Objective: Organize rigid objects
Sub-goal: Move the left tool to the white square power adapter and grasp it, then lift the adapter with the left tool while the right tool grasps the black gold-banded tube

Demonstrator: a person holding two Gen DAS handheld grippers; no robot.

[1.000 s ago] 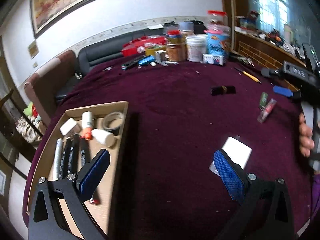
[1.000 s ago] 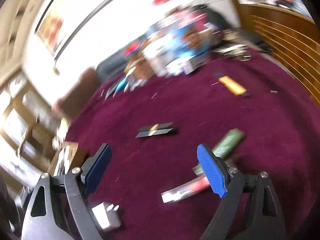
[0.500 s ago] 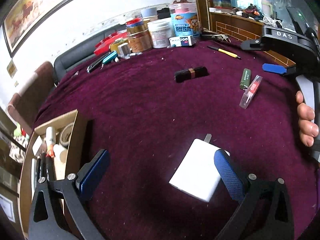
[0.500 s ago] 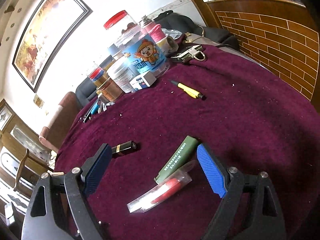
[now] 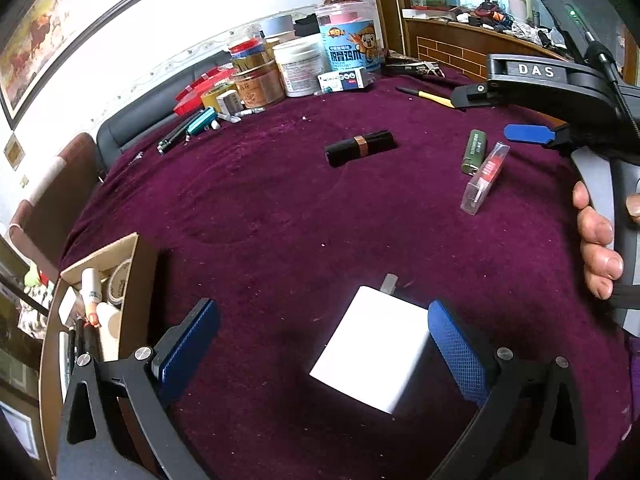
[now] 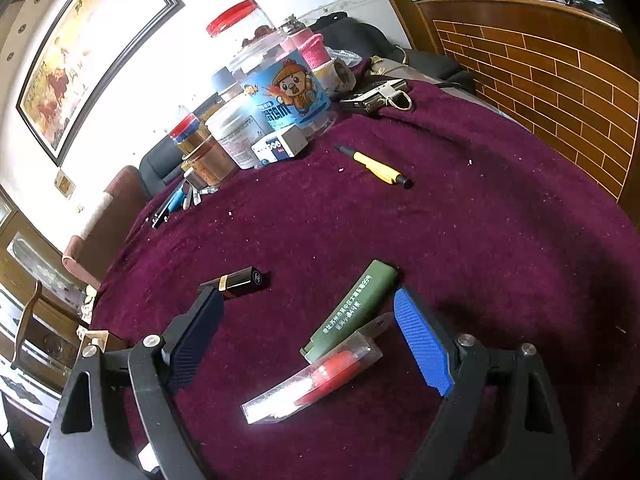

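Observation:
My left gripper (image 5: 324, 344) is open; a white charger block (image 5: 370, 350) lies on the purple cloth between its fingers, close to the right pad. My right gripper (image 6: 308, 336) is open over a clear case with a red item (image 6: 316, 376) and a green lighter (image 6: 354, 310), which lie side by side between its fingers. The same case (image 5: 486, 178) and lighter (image 5: 474, 152) show in the left wrist view. A black lipstick tube (image 5: 360, 147) lies mid-table, also in the right wrist view (image 6: 240, 282). A cardboard box (image 5: 132, 280) with markers, tape and bottles sits at the left.
Jars, tubs and small boxes (image 5: 304, 64) crowd the far table edge. A yellow pen (image 6: 378, 168) lies beyond the lighter. Pens and a teal tool (image 5: 192, 128) lie at the far left. A brick-faced counter (image 6: 540, 76) stands to the right.
My left gripper has swung right from over the box and closed in on the charger block. My right gripper has moved down over the green lighter and clear case.

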